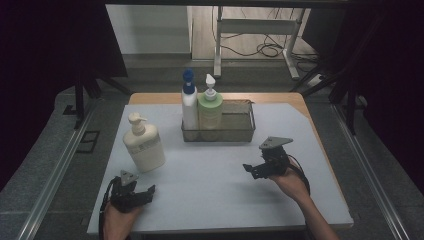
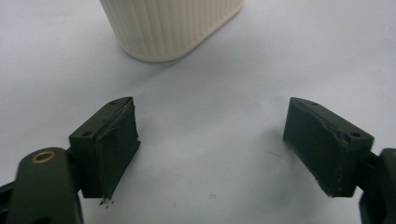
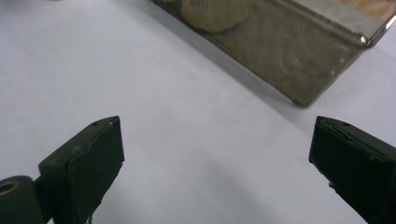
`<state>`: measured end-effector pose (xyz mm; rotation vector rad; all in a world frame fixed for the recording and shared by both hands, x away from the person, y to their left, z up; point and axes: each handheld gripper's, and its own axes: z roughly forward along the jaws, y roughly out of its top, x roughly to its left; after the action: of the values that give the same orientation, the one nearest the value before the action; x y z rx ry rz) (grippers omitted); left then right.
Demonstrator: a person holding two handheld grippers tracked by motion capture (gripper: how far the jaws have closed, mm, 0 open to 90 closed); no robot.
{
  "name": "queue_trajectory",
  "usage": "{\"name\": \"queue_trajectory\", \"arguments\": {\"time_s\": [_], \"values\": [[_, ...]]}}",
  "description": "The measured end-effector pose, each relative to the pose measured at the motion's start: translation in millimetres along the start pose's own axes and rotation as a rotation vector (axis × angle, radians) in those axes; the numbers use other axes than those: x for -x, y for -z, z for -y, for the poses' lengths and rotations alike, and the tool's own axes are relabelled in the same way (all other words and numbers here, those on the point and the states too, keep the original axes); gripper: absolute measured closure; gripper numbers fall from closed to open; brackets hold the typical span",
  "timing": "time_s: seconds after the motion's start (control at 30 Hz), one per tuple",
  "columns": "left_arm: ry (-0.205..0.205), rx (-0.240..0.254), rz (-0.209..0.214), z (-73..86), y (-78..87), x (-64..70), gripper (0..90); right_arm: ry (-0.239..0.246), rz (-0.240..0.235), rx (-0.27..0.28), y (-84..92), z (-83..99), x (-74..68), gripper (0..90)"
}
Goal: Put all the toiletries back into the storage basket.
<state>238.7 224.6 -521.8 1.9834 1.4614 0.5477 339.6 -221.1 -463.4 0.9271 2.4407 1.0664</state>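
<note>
Both tongs spread, nothing pinched.
My left tongs (image 2: 210,154) faced the cream bottle (image 1: 144,145); I should centre on its body, squeezing squarely, right tongs (image 1: 260,167) clear of the basket (image 1: 245,134).

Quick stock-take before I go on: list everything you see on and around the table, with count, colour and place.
Cream pump bottle: 1, cream, upright on the mat left of the basket, just ahead of the left gripper.
Blue-capped bottle: 1, white with blue top, upright at the basket's left end.
Green pump bottle: 1, pale green with white pump, in the basket beside the blue-capped one.
Wire basket: 1, dark metal, far middle of the mat; right half holds nothing.
Mat: 1, pale blue-grey, covering the wooden table.
Left gripper: 1, black, near left, jaws open, nothing between them.
Right gripper: 1, black, near right below the basket, jaws open, holding nothing.
</note>
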Motion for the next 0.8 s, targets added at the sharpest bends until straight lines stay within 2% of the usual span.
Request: {"name": "queue_trajectory", "arguments": {"time_s": [0.2,0.4,0.6,0.8], "values": [[0.001,0.005,0.0,-1.0,0.9,-4.4,24.9,0.014,-0.001,-0.008,5.1,20.2,-4.8,5.0],[0.0,0.012,0.023,-2.9,2.9,-8.4,38.4,-0.019,-0.008,0.002,10.3,40.2,-5.5,6.2],[-0.004,0.016,0.013,-5.9,3.8,-11.2,46.3,-0.039,-0.002,-0.007,9.4,57.4,-6.7,8.6],[0.012,0.027,0.004,-8.2,7.1,-19.7,60.5,-0.068,-0.002,-0.024,9.8,70.3,-5.2,10.0]]}}
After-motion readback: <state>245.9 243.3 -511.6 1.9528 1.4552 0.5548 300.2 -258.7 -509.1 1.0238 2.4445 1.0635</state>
